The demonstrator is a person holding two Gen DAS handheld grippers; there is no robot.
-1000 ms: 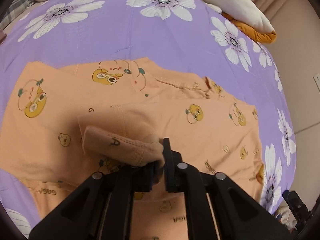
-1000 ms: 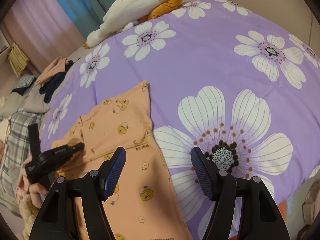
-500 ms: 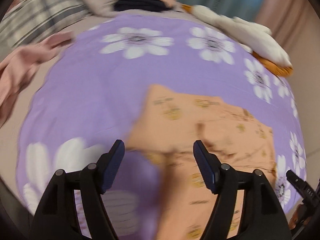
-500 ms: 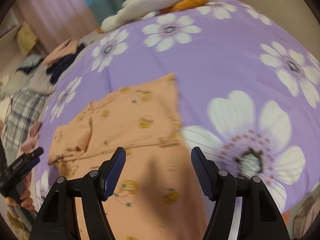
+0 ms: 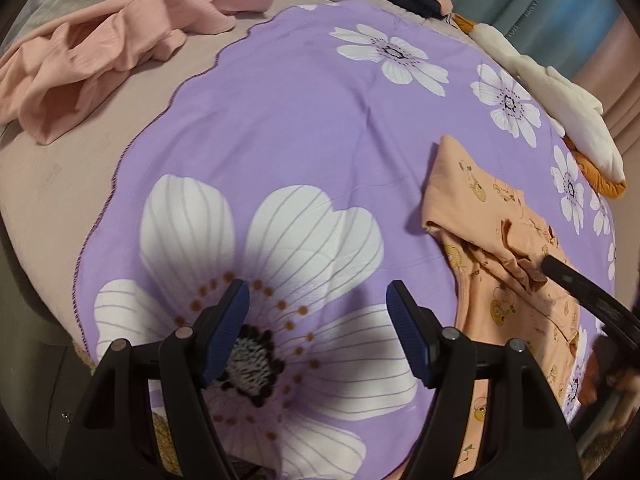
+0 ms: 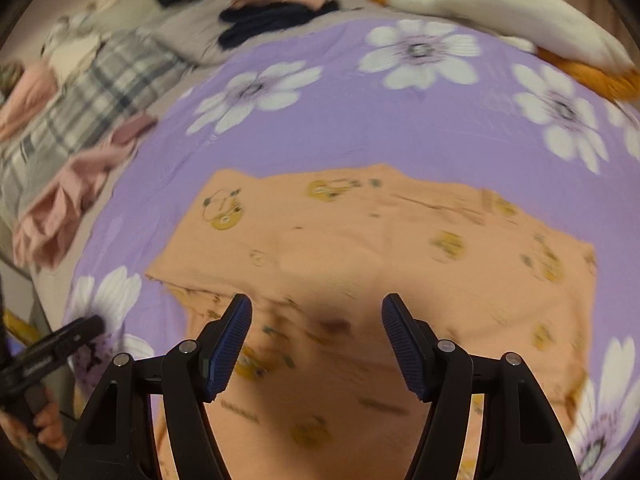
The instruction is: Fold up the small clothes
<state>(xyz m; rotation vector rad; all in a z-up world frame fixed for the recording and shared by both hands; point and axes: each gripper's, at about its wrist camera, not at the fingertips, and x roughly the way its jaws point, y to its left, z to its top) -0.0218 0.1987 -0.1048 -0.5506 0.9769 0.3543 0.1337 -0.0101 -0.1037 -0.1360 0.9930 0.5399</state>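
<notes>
Orange, cartoon-printed, the one small garment (image 6: 376,264) lies blurred, perhaps partly folded, on the purple floral blanket (image 5: 280,120), both the left claw (image 5: 318,336) and right claw (image 6: 316,344) spread wide, empty.

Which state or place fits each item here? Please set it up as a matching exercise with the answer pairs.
Things:
1. left gripper
2. right gripper
3. orange garment
4. pink garment

States or places:
A. crumpled on the beige bedding, off the purple sheet
B. open, over a large white flower print
C. spread on the purple sheet
D. open, over orange fabric

Pairs: 1-B, 2-D, 3-C, 4-A
</notes>
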